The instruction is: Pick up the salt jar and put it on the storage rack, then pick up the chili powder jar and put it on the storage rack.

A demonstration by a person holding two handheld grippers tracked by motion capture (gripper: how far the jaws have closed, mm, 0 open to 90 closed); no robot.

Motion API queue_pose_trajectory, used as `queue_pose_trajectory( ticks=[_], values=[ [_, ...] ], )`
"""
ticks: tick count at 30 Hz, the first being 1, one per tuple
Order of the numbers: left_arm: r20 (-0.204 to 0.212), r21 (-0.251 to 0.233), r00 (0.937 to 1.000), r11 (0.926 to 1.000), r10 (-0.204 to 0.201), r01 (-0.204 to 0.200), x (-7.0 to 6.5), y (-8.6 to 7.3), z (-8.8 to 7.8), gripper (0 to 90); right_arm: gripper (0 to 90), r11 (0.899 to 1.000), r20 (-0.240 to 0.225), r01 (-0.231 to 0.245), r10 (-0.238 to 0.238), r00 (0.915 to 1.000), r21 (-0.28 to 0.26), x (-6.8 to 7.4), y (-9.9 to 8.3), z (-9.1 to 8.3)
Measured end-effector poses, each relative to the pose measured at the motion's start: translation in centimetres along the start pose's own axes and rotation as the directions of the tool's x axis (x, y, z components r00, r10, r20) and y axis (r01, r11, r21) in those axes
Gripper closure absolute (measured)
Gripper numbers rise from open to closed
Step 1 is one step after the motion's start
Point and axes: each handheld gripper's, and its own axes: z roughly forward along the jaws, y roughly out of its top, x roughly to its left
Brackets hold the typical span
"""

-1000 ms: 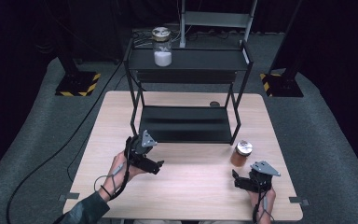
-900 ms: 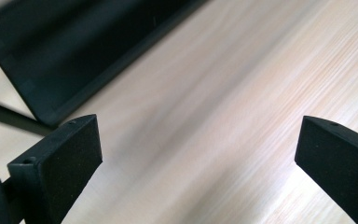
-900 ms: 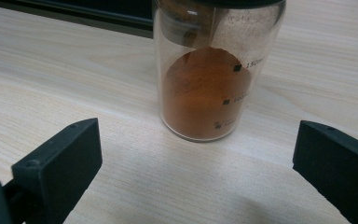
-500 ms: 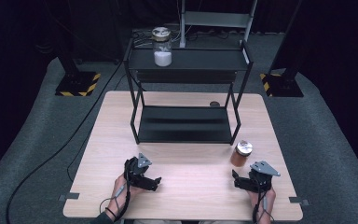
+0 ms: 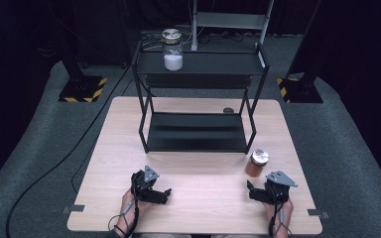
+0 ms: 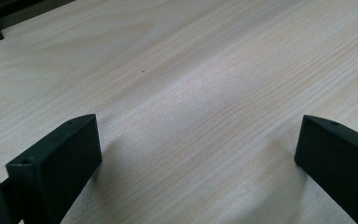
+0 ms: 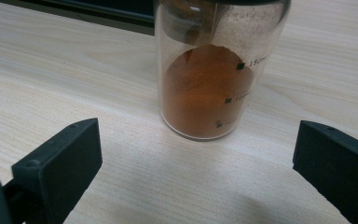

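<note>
The left claw (image 5: 164, 194) lay low over the table (image 5: 203, 183) near its front edge, jaws spread wide, holding nothing, only bare wood between them. The right claw (image 5: 251, 191) was likewise wide open and empty. The jar (image 7: 214, 70) of orange-brown powder stood upright on the table just ahead of the right claw, untouched, beside the black shelf's (image 5: 196, 131) front right leg.

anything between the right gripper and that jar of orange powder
Nothing visible. The right gripper is open, and bare table lies between its jaws and the jar of orange powder, which stands upright just ahead, untouched. The black shelf rack stands behind the jar, not in the path.
</note>
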Motion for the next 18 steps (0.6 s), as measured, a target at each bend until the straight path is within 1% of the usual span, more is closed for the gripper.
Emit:
queue_pose_trajectory(
  ticks=[18],
  values=[
    [-0.001, -0.001, 1.0000, 1.0000, 0.000, 0.000, -0.03, -0.02, 0.01, 0.0, 0.0, 1.000, 0.005, 0.002, -0.002, 1.0000, 0.004, 0.10, 0.07, 0.02]
  ],
)
